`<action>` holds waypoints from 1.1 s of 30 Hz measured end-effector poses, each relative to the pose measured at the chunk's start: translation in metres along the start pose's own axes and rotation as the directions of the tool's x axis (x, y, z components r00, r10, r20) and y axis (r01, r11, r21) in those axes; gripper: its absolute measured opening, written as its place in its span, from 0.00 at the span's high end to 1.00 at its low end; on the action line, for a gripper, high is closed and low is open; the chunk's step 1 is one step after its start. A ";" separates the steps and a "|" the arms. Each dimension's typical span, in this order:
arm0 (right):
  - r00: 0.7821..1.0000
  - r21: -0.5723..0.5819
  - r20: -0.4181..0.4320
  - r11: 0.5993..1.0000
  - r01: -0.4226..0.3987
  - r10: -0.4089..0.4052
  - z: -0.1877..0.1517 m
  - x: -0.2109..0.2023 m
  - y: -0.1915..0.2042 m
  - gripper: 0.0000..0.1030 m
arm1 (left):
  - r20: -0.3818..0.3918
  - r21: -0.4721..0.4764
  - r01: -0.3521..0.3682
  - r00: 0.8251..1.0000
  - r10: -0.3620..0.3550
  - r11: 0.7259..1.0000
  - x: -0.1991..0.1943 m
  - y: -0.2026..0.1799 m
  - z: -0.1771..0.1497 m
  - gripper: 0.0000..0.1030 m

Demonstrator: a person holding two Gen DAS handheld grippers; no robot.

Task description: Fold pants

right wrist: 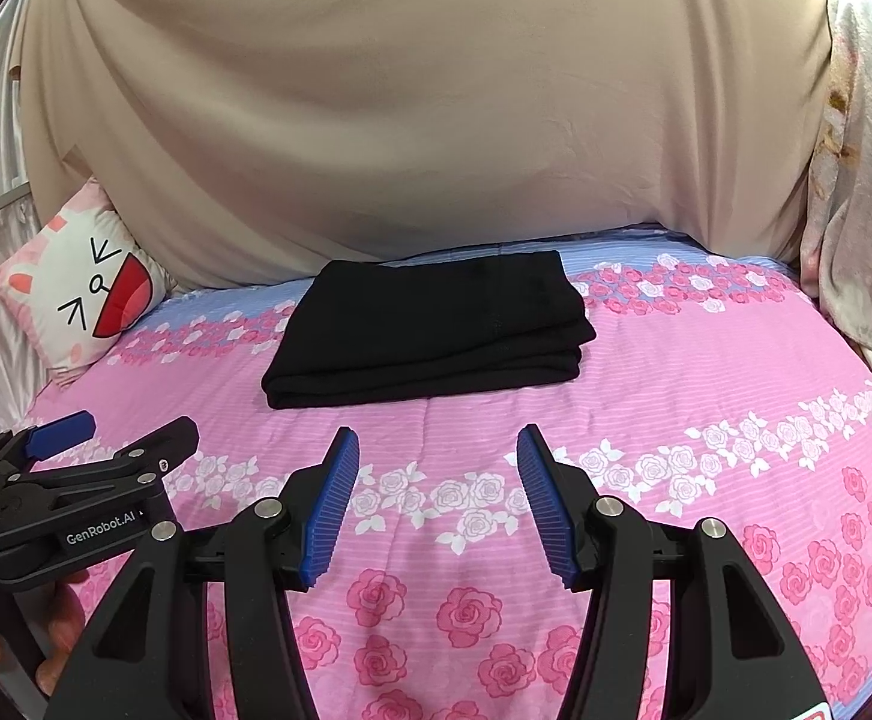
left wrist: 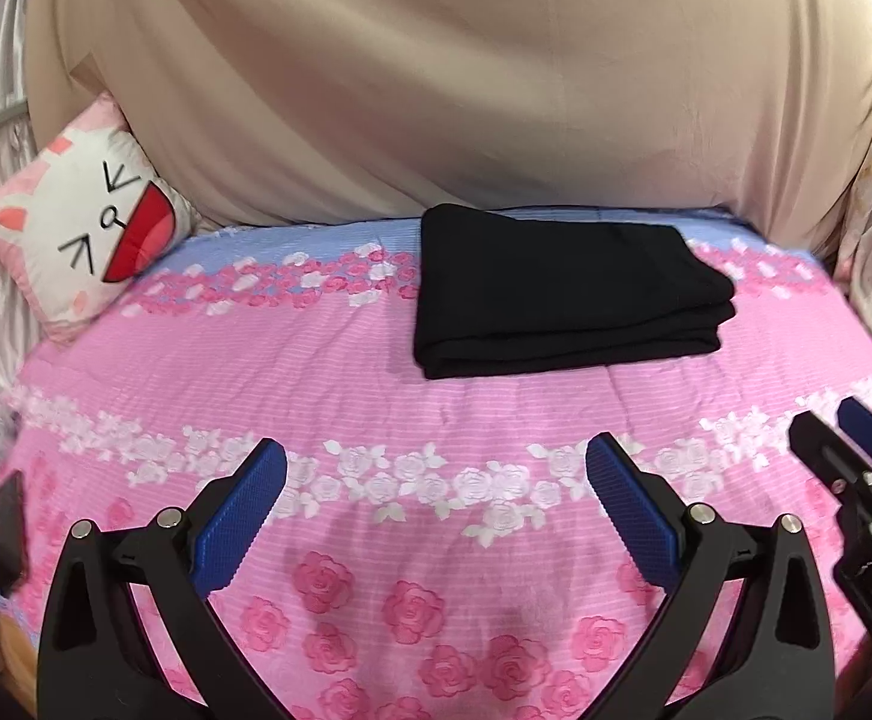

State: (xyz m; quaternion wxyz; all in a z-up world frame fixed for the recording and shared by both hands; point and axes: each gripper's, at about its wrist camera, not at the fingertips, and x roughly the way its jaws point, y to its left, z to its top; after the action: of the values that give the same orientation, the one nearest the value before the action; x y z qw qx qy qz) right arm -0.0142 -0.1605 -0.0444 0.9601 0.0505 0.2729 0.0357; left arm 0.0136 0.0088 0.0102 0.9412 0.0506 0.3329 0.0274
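As you face the bed (right wrist: 706, 372):
Pants (right wrist: 429, 330): folded, long axis crosswise, ahead of both.
Right hand-held gripper (right wrist: 439, 450): nearer, agape, empty.
Left hand-held gripper (left wrist: 436, 462): likewise.

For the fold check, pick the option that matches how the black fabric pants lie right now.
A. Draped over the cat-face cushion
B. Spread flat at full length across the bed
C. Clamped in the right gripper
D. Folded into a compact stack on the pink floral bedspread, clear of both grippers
D: the black fabric pants lie as a layered stack on the pink floral bedspread, and neither the left gripper nor the right gripper holds anything.
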 end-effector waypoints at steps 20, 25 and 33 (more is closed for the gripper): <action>1.000 -0.011 -0.006 1.000 0.003 -0.003 0.000 0.002 0.003 0.47 | -0.003 -0.006 0.043 0.999 -0.043 0.999 0.000 0.001 0.002 0.05; 1.000 -0.012 -0.005 1.000 0.002 -0.002 0.000 0.003 0.002 0.47 | -0.006 -0.015 0.066 0.998 -0.066 0.998 0.001 0.000 0.002 0.05; 1.000 -0.013 -0.005 1.000 0.002 -0.002 -0.001 0.003 0.002 0.47 | -0.002 -0.011 0.077 0.997 -0.077 0.997 0.000 -0.002 0.001 0.05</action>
State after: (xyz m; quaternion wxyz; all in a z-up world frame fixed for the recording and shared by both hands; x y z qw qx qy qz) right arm -0.0123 -0.1580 -0.0461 0.9596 0.0439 0.2754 0.0366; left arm 0.0141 0.0063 0.0104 0.9414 0.0328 0.3356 -0.0069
